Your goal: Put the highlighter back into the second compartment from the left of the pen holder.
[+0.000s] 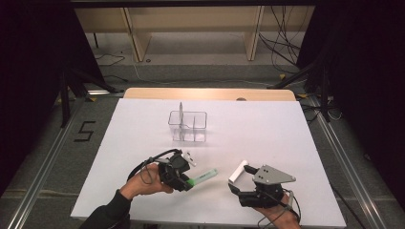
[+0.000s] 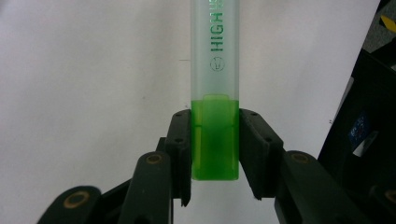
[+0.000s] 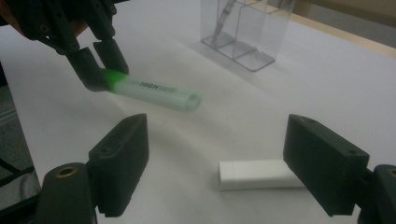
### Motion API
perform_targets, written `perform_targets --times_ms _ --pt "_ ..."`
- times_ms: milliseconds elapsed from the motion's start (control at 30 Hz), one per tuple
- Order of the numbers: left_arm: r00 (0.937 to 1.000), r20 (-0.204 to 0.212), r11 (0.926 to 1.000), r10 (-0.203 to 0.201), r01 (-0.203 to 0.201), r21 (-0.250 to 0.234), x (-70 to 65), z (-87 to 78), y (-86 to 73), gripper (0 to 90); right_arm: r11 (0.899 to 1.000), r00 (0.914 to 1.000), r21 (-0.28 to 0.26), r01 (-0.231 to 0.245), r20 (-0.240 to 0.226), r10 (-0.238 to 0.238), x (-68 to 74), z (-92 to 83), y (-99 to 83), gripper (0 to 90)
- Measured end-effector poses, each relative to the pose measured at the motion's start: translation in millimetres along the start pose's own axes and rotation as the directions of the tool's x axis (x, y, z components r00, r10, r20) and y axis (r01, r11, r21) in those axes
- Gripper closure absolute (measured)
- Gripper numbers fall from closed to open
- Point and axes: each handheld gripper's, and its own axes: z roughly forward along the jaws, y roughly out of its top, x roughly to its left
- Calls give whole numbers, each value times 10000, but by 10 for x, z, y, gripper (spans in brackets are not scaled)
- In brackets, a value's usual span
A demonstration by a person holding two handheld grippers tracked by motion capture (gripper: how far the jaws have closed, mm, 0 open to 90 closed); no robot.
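The left gripper [image 1: 187,181], jaws clamped on the green cap end of the highlighter [image 2: 215,84] above the surface, should keep it level toward the clear organizer [image 1: 187,126], while the right gripper [image 3: 229,158] has jaws apart near the white eraser [image 3: 254,174].

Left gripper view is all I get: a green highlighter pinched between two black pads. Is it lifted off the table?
Observer: Yes. In the right gripper view the pale green plastic highlighter hangs above the white table, tilted.
Operator: Anything else lying about?
Observer: A white rectangular block lies between the right tool's open jaws.
Operator: Where might the highlighter go?
Observer: Possibly the clear plastic divided organizer farther back.
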Motion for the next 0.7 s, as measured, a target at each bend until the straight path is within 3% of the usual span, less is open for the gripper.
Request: perform_targets --times_ms 200,433,567,700 --pt "9998 159 9999 -127 125 117 -6 5 57 668 9968 9969 187 774 -135 -772 119 108 49 234" --pt "9996 248 9998 -164 160 141 -29 -37 66 668 9855 9857 313 1669 -270 -1661 262 196 63 233" --pt "9995 297 9998 -86 79 207 -54 -19 83 668 9702 9707 315 2404 -144 -2400 365 241 76 233" --pt "9996 295 9995 -22 12 327 -76 4 94 668 9473 9480 410 3177 88 -3183 447 291 78 239"
